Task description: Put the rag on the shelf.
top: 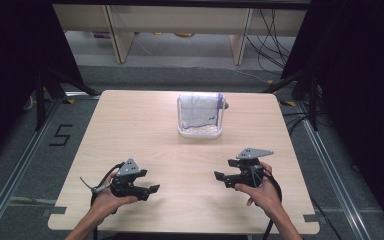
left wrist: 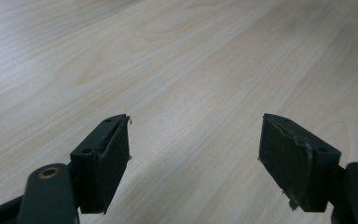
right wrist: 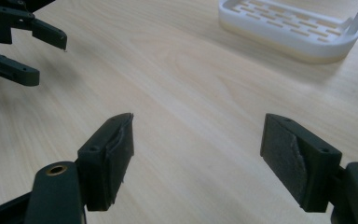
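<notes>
Both grippers sit low in the high view, nothing held. Left gripper (top: 152, 189) at lower left, right gripper (top: 220, 178) at lower centre-right, tips pointed inward at each other w/ bare table (top: 130, 130) between them.

Left gripper view: jaws spread wide, only wood grain in the gap (left wrist: 196, 154), pads clear of the surface as far as I can tell. Right gripper view: same, wide open, empty (right wrist: 198, 158); left gripper shows at upper left of that frame (right wrist: 46, 56), white rack base (right wrist: 289, 32) at upper right.

Work item looks like the white rack (top: 200, 131) at upper centre of the high view, w/ a folded cloth (top: 199, 111) (white, blue lines) standing in it. Well apart from both grippers, nearer the right one.

Risks from here, judgement only:
- Rack looks light, plastic. One-sided pull on the cloth prob drags or tips the whole rack; the other gripper should brace the base or frame.
- Cloth is folded, multi-layer. A shallow pinch likely grabs the outer layer only, so it unfolds or slips out on lift.
- Thin uprights flank the cloth; wide-open jaws coming in could snag one and shove the rack toward the far edge.
- Pad faces look worn/chipped, so grip on fabric may be weaker.
</notes>
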`<state>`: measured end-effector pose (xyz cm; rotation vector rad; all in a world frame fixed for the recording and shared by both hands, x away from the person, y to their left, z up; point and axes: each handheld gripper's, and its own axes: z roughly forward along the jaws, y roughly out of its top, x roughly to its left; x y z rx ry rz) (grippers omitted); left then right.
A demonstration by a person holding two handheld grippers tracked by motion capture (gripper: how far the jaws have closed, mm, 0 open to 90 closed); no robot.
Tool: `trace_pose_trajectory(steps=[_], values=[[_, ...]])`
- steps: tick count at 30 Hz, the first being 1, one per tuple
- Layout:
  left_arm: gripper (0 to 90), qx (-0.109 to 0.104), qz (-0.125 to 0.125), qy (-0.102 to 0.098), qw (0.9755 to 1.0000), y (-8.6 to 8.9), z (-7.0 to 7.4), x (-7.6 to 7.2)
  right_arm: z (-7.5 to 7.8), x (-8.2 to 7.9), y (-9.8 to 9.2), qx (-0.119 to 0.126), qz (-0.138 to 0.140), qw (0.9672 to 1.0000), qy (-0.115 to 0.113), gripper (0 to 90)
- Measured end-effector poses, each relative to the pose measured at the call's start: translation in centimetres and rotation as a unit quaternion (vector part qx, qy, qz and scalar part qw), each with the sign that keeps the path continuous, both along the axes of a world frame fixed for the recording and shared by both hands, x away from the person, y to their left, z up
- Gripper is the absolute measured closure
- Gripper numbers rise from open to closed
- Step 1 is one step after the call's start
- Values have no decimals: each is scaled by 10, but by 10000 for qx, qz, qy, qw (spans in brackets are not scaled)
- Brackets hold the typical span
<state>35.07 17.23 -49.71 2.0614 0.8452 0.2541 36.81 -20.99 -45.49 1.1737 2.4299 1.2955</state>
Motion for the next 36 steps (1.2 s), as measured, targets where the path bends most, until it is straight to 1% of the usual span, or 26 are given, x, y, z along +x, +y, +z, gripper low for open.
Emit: trace_pose_trajectory(steps=[1, 3, 4, 5, 7, 8, 9, 10, 11, 13, 14, 15, 16, 17, 18, 20, 22, 23, 25, 26, 29, 30, 31, 33, 34, 36], values=[[240, -78, 25, 4, 10000, -2, -1, -2, -2, -2, -1, -30, 9, 10000, 11, 262], [239, 114, -95, 4, 9999, -2, -1, -6, -6, -7, -1, -25, -28, 10000, 35, 259], [238, 131, -121, 9, 9998, -3, -2, -8, -7, -7, -4, -175, 31, 9998, -77, 255], [237, 154, -187, 35, 9997, -3, -2, -9, -8, -10, -3, -133, -22, 9999, 86, 244], [232, 96, -175, 66, 9998, -6, -3, -13, -12, -11, -3, -187, 30, 9998, 58, 234], [231, 177, -236, 63, 9995, -5, -4, -14, -12, -14, -3, -232, 1, 9996, 128, 230], [230, 284, -324, 37, 9991, -5, -3, -15, -14, -13, -4, -288, 41, 9996, 7, 220], [228, 229, -308, 35, 9993, -6, -4, -17, -15, -15, -4, -306, 57, 9995, 27, 210], [227, 315, -337, 29, 9989, -5, -4, -17, -17, -17, -5, -343, 69, 9994, 19, 207], [226, 256, -356, 12, 9990, -6, -4, -20, -19, -20, -4, -355, 106, 9992, 118, 204], [227, 165, -298, 33, 9994, -7, -5, -22, -19, -25, -3, -310, 26, 9991, 298, 199], [226, 269, -362, 14, 9990, -6, -5, -23, -21, -25, -4, -357, 122, 9992, 152, 191], [226, 229, -318, 37, 9992, -7, -6, -24, -23, -27, -4, -360, 192, 9990, 164, 187], [224, 345, -368, 42, 9987, -6, -6, -25, -24, -30, -5, -449, 182, 9987, 131, 187], [223, 201, -288, 82, 9993, -9, -7, -28, -25, -32, -5, -458, 189, 9987, 146, 187], [217, 346, -424, 51, 9985, -8, -7, -30, -27, -35, -6, -520, 185, 9984, 121, 185], [204, 381, -437, 17, 9983, -9, -6, -32, -29, -40, -6, -553, 226, 9981, 169, 182], [196, 214, -379, 62, 9990, -10, -7, -35, -29, -44, -5, -468, 148, 9984, 269, 179], [179, 359, -461, 35, 9983, -8, -6, -36, -31, -47, -7, -574, 262, 9978, 183, 171], [173, 227, -419, 77, 9988, -10, -7, -38, -32, -49, -8, -588, 246, 9978, 198, 170], [156, 280, -497, 37, 9984, -12, -8, -44, -35, -55, -10, -671, 236, 9974, 111, 170], [154, 449, -621, -34, 9971, -11, -8, -45, -35, -58, -11, -732, 277, 9968, 173, 170], [151, 481, -639, -67, 9968, -12, -8, -45, -36, -60, -11, -772, 351, 9962, 216, 169], [151, 384, -580, -28, 9976, -14, -9, -49, -38, -63, -11, -795, 336, 9960, 210, 169], [151, 543, -712, -85, 9959, -13, -8, -47, -38, -64, -12, -809, 380, 9958, 215, 169], [151, 515, -717, -72, 9961, -13, -9, -48, -39, -66, -12, -833, 383, 9955, 231, 169]])
